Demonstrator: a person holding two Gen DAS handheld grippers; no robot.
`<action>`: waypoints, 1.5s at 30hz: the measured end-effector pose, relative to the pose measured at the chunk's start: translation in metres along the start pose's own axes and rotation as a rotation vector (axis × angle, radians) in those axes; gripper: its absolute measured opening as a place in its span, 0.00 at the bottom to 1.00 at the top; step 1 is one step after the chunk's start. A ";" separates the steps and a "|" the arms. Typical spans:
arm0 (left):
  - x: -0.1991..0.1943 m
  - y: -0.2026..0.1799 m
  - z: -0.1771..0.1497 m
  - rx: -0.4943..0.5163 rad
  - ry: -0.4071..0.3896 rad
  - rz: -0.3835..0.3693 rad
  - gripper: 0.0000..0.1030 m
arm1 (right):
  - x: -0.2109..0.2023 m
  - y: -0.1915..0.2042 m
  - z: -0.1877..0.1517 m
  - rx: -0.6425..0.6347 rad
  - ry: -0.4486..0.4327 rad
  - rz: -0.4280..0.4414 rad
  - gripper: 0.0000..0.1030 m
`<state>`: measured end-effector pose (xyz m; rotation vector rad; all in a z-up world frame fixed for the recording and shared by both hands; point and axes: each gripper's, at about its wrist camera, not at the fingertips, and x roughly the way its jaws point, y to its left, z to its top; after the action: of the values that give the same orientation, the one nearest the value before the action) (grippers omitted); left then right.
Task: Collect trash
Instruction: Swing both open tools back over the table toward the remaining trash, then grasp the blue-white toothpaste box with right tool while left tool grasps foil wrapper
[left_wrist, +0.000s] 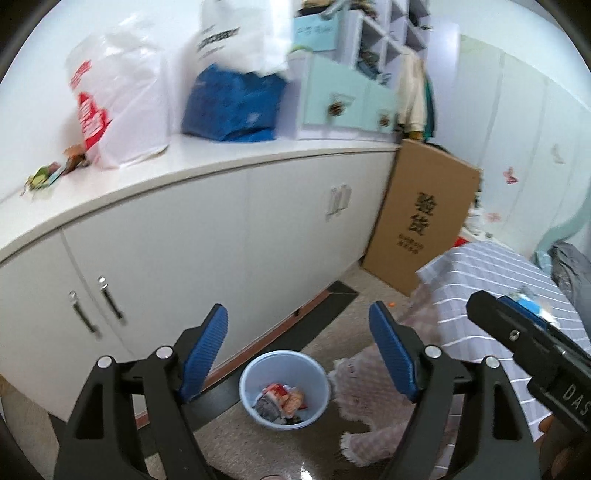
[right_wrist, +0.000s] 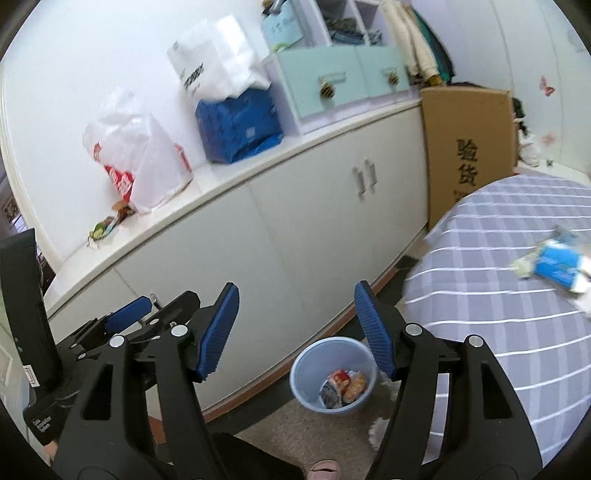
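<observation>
A pale blue bin (left_wrist: 284, 389) (right_wrist: 334, 373) stands on the floor by the white cabinet, with several crumpled wrappers (left_wrist: 280, 400) (right_wrist: 343, 384) inside. My left gripper (left_wrist: 299, 332) hangs open high above it, nothing between its blue pads. My right gripper (right_wrist: 295, 314) is open too, empty, above and left of the bin. A blue and white wrapper (right_wrist: 554, 262) lies on the striped tablecloth (right_wrist: 498, 280) at right. Small wrappers (left_wrist: 55, 171) (right_wrist: 109, 223) lie on the cabinet top. The right gripper's body (left_wrist: 532, 343) shows at the left view's right edge.
White plastic bags (left_wrist: 118, 92), a blue pack (left_wrist: 232, 103) and mint drawers (left_wrist: 343, 96) crowd the cabinet top (left_wrist: 207, 158). A cardboard box (left_wrist: 417, 218) leans at the cabinet's end. A lace-edged cloth (left_wrist: 373, 387) hangs off the table beside the bin. A person's slipper (right_wrist: 325, 469) shows below.
</observation>
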<state>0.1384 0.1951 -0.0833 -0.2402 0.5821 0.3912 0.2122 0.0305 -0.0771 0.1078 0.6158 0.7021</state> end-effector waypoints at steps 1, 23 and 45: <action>-0.002 -0.009 -0.001 0.012 -0.003 -0.011 0.76 | -0.009 -0.007 0.002 -0.002 -0.009 -0.017 0.64; 0.042 -0.225 -0.035 0.453 0.249 -0.304 0.76 | -0.105 -0.239 -0.028 0.363 0.007 -0.315 0.68; 0.111 -0.284 -0.015 0.507 0.243 -0.297 0.76 | -0.075 -0.302 -0.017 0.588 -0.141 -0.135 0.13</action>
<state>0.3357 -0.0332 -0.1281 0.1164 0.8504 -0.0818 0.3307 -0.2498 -0.1430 0.6488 0.6713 0.3620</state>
